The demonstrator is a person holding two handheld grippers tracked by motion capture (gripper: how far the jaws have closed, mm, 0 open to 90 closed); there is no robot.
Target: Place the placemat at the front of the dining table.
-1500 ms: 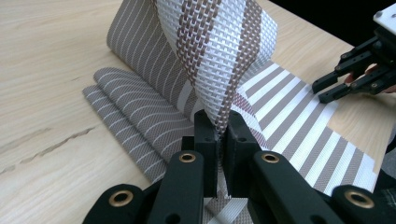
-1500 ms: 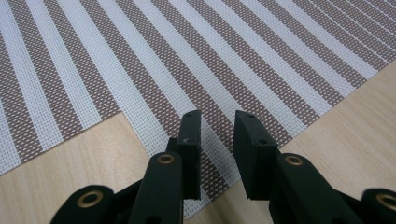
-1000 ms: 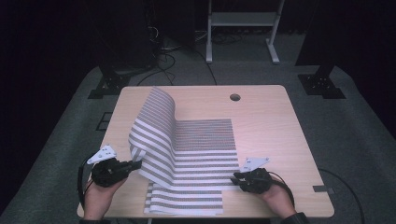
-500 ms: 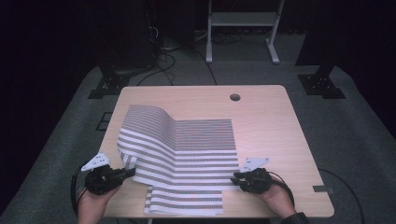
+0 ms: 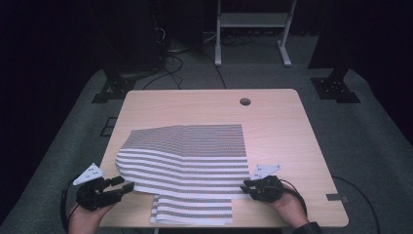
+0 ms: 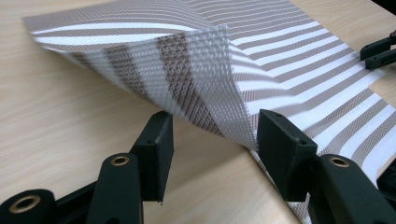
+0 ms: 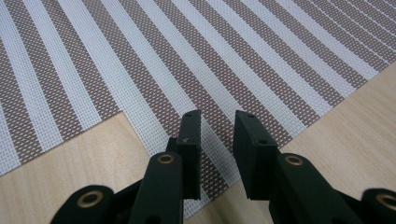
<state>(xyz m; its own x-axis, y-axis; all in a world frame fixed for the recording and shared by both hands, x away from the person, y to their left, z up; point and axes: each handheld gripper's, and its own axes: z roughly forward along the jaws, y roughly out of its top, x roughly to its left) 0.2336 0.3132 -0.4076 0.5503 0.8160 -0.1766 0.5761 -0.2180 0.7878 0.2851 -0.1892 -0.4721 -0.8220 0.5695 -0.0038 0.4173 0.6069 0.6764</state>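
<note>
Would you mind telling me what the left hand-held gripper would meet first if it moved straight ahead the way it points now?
Most likely the raised edge of the striped mat, hanging just ahead of the left hand-held gripper, whose jaws have just been opening; exact depth is unclear.

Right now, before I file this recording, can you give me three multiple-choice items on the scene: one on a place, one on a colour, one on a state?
1. Where is the round hole in the light wooden table top?
A. At the near edge
B. On the far side, right of the middle
C. At the left edge

2. What colours are the stripes of the striped woven mat?
A. Brown and white
B. Red and black
C. Green and yellow

3. How is the left claw?
A. Clamped on the mat
B. Open, with the mat's raised corner between the jaws
C. Shut on nothing

Key: 1 B, the high view shows the hole there. 2 A, both gripper views show those stripes. 3 B, the jaws have just been opening and the pads stand clear of the corner.
</note>
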